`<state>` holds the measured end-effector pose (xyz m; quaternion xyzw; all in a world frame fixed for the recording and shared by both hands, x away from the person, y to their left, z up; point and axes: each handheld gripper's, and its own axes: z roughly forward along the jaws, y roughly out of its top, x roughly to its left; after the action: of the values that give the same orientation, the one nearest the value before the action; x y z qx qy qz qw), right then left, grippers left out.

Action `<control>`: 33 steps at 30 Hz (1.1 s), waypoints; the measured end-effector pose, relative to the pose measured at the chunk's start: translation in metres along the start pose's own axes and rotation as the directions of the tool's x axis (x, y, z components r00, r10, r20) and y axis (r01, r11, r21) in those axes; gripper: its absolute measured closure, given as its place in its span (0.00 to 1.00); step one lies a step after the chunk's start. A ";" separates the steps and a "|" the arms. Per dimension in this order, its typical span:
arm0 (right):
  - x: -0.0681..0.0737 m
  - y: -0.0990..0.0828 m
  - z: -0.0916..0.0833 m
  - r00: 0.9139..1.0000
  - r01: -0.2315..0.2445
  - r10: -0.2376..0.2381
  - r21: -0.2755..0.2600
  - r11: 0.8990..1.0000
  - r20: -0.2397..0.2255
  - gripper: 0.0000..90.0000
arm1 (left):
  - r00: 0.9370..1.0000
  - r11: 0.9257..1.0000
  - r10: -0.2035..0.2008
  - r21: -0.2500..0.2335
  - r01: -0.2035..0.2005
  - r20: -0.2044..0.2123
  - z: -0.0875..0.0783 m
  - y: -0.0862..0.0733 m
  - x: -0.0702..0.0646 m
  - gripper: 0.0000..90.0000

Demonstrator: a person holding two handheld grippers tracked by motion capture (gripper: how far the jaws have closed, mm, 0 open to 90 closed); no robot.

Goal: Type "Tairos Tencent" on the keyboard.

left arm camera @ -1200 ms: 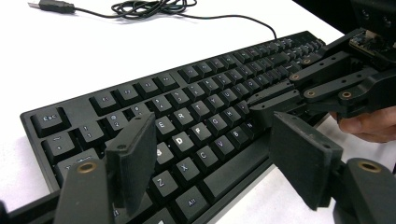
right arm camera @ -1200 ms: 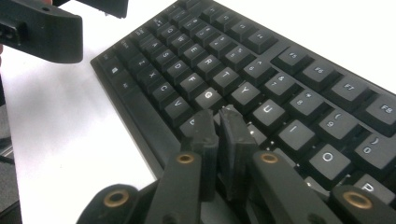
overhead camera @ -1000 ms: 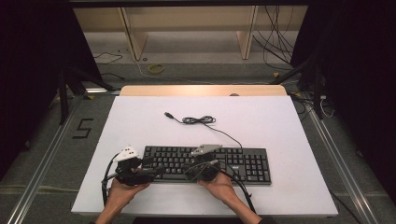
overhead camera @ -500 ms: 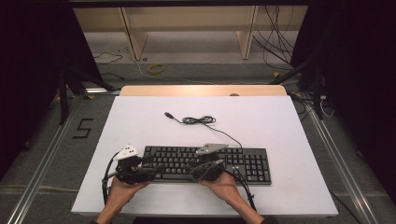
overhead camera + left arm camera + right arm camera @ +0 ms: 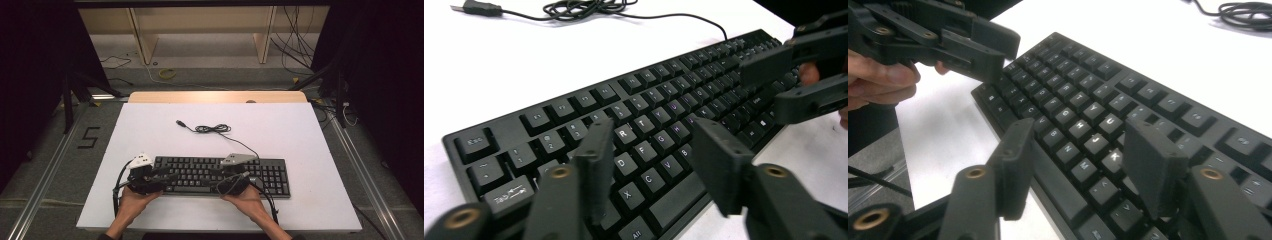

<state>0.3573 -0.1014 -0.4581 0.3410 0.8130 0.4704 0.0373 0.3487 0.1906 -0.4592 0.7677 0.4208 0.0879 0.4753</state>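
The white table (image 5: 300, 140) carries a black keyboard (image 5: 210, 172) lying flat along its near edge, lengthwise across the person's front. Its thin black cable (image 5: 215, 129) runs from the back edge to a loose coil and a plug further up the table, well apart from both hands.

The left gripper (image 5: 162, 176) hangs over the left end of the keyboard. Its jaws stand apart above the letter keys and have just been closing, with nothing gripped between them.

The right gripper (image 5: 225, 176) hangs over the middle of the keyboard. Its jaws stand apart and have just been opening; keys lie beneath the gap, but nothing is clamped.
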 end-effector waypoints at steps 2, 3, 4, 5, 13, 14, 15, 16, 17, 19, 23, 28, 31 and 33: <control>-0.001 -0.001 -0.004 1.000 -0.002 0.002 -0.009 1.000 0.002 0.52 | 1.000 1.000 0.008 0.015 -0.008 0.005 0.002 0.000 -0.001 0.63; -0.001 -0.001 -0.006 1.000 -0.003 0.003 -0.012 1.000 0.001 0.51 | 1.000 1.000 0.008 0.015 -0.008 0.005 0.002 0.000 -0.001 0.66; -0.002 -0.001 -0.008 1.000 -0.004 0.004 -0.016 1.000 0.001 0.51 | 1.000 0.999 0.015 0.032 -0.015 0.007 0.005 0.000 -0.002 0.69; -0.002 -0.002 -0.009 1.000 -0.002 0.002 -0.021 1.000 0.002 0.50 | 1.000 0.999 0.017 0.039 -0.018 0.009 0.006 0.000 -0.003 0.71; -0.005 -0.006 -0.019 1.000 -0.006 0.006 -0.031 0.999 0.013 0.46 | 0.999 0.993 0.045 0.110 -0.047 0.014 0.015 0.000 -0.005 0.89; -0.005 -0.007 -0.020 1.000 -0.005 0.005 -0.035 0.999 0.012 0.45 | 0.999 0.993 0.043 0.114 -0.044 0.015 0.016 -0.001 -0.005 0.90; -0.005 -0.007 -0.021 1.000 -0.005 0.006 -0.034 0.999 0.017 0.45 | 0.999 0.991 0.048 0.122 -0.049 0.015 0.017 -0.001 -0.005 0.92; -0.006 -0.008 -0.022 1.000 -0.005 0.005 -0.037 0.999 0.017 0.44 | 0.999 0.990 0.052 0.131 -0.053 0.017 0.018 -0.001 -0.005 0.93; -0.006 -0.008 -0.023 1.000 -0.004 0.005 -0.039 0.999 0.019 0.44 | 0.999 0.990 0.050 0.130 -0.052 0.016 0.019 -0.001 -0.006 0.94; -0.006 -0.009 -0.025 1.000 -0.007 0.008 -0.042 0.999 0.020 0.44 | 0.998 0.988 0.058 0.142 -0.060 0.018 0.021 -0.001 -0.006 0.97; -0.007 -0.010 -0.029 1.000 -0.005 0.006 -0.051 0.999 0.025 0.42 | 0.998 0.985 0.066 0.160 -0.068 0.020 0.024 -0.001 -0.008 0.99; -0.008 -0.012 -0.032 1.000 -0.003 0.005 -0.054 0.999 0.026 0.40 | 0.997 0.979 0.079 0.190 -0.081 0.016 0.029 -0.002 -0.008 0.99; -0.008 -0.012 -0.034 1.000 -0.006 0.008 -0.059 0.998 0.028 0.39 | 0.997 0.978 0.074 0.196 -0.075 0.014 0.030 -0.002 -0.008 0.99; -0.008 -0.013 -0.034 1.000 -0.006 0.008 -0.064 0.998 0.029 0.38 | 0.997 0.977 0.075 0.200 -0.075 0.010 0.031 -0.002 -0.008 0.99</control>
<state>0.3434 -0.1358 -0.4512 0.3495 0.7957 0.4913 0.0585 0.3591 0.1653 -0.4748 0.8270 0.3975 0.0619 0.3927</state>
